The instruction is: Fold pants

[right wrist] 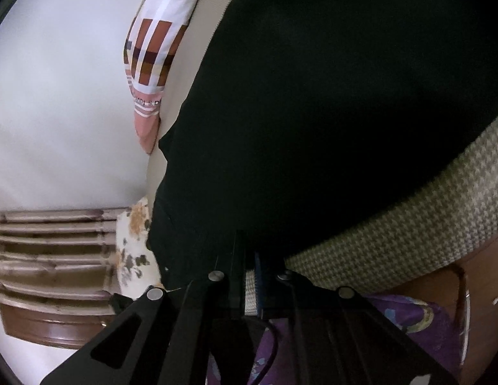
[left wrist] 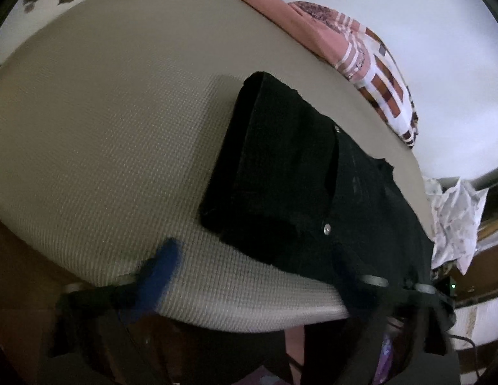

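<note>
Black pants [left wrist: 293,173] lie partly folded on a beige woven bed cover [left wrist: 104,134], with a doubled layer at the left and the waist with a metal button toward the near right edge. My left gripper [left wrist: 255,272] is open; its blue-padded left finger [left wrist: 162,269] hovers over bare cover and its dark right finger overlaps the pants' near edge. In the right wrist view the pants [right wrist: 329,112] fill the frame. My right gripper [right wrist: 249,276] is nearly closed at the pants' near edge by the cover's border [right wrist: 393,243]; whether cloth is pinched is unclear.
A pink, brown and white patterned pillow [left wrist: 371,64] lies at the bed's far edge against a white wall. A floral white cloth [left wrist: 454,218] hangs at the right. Brown slatted furniture [right wrist: 49,256] stands left of the bed. Purple fabric [right wrist: 409,327] is below the right gripper.
</note>
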A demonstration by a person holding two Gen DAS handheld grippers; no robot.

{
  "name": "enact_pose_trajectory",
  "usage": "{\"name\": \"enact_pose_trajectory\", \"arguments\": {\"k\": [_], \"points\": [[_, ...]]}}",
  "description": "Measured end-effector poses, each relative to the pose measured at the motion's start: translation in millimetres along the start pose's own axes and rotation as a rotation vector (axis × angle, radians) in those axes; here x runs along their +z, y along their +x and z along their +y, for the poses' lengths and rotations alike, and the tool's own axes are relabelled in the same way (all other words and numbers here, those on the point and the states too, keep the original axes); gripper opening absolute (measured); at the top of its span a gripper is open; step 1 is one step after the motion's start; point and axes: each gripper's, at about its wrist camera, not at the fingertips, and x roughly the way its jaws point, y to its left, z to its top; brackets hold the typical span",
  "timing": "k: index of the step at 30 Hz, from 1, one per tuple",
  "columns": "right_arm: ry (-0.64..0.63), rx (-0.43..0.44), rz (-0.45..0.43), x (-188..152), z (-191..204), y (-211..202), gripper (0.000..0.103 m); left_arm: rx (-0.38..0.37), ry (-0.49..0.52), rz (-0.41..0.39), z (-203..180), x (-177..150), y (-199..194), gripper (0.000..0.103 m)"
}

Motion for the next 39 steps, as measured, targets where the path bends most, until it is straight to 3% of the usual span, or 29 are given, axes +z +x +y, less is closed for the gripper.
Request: {"name": "enact_pose_trajectory", "arguments": {"k": [1, 5, 9, 12, 17, 19, 21, 22, 26, 28, 30, 34, 39], "points": [[0.016, 0.014, 0.004, 0, -3, -1, 0.006, 0.006, 0.005, 0.009, -1, 2, 3, 0.034], [0.064, 0.049, 0.011, 1, -9, 0, 0.005, 0.072, 0.078, -0.039, -16, 5, 1, 0.032], [0.026, 0.035, 0.009, -1, -2, 0, 0.009, 0.092, 0.126, -0.132, -27, 12, -13, 0.028], [0.024, 0.039, 0.011, -1, -3, 2, 0.006, 0.124, 0.109, -0.104, -17, 10, 0, 0.026], [0.026, 0.046, 0.018, 0, -5, 2, 0.005, 0.099, 0.094, -0.113, -2, 7, 4, 0.026], [0.046, 0.071, 0.05, 2, -7, 2, 0.01, 0.107, 0.102, -0.122, -5, 6, 4, 0.026], [0.062, 0.113, 0.108, -2, -5, 0, 0.021, 0.097, 0.083, -0.125, -3, 6, 3, 0.027], [0.035, 0.112, 0.129, -5, 0, -2, 0.022, 0.09, 0.075, -0.125, -2, 6, 3, 0.028], [-0.309, 0.079, 0.19, -13, 69, -19, 0.025, 0.083, 0.051, -0.136, 2, 4, 2, 0.037], [-0.443, 0.07, 0.147, 0, 104, -23, 0.048, 0.09, 0.027, -0.132, 5, 3, 3, 0.053], [-0.558, 0.048, 0.081, 22, 135, -16, 0.051, 0.064, -0.016, -0.125, 12, 4, 4, 0.054], [-0.714, 0.011, 0.081, 62, 178, 32, 0.051, 0.066, -0.028, -0.131, 12, 6, 0, 0.056], [-0.918, -0.155, 0.123, 85, 208, 105, 0.05, 0.16, 0.054, -0.209, -11, 5, -13, 0.056]]}}
